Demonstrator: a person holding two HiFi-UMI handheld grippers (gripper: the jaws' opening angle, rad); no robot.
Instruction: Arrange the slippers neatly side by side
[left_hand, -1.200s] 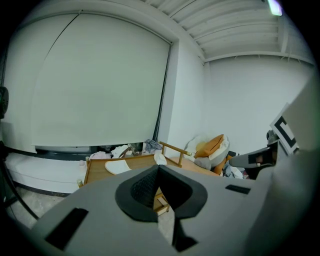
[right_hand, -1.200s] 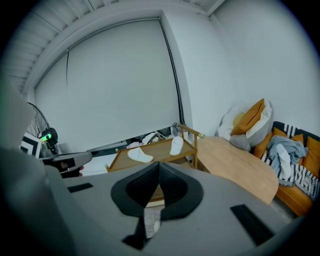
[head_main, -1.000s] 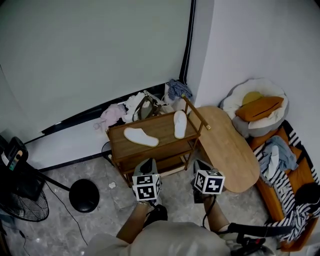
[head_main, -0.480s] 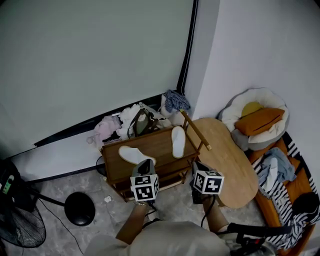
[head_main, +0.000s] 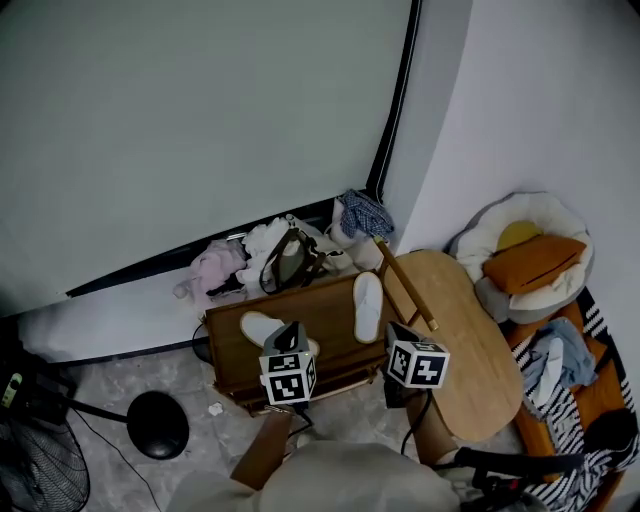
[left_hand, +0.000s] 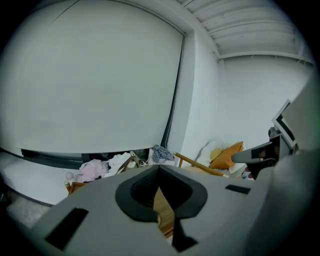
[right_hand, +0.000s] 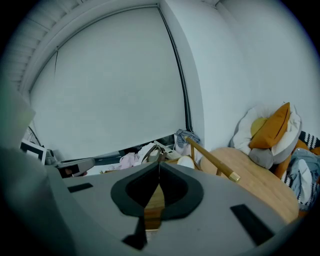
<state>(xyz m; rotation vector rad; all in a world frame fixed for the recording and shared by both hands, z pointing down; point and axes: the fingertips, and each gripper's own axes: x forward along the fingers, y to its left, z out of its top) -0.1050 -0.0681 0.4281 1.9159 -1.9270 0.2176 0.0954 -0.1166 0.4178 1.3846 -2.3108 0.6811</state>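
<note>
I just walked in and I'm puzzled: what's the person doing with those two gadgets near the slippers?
A person holds a grabbing tool in each hand. The left claw and right claw are both shut and empty, pointing toward a low wooden rack. Two white slippers lie on its top, apart and at different angles: the left slipper crosswise, the right slipper lengthwise. Neither is picked up yet, so tidying them side by side has not begun.
</note>
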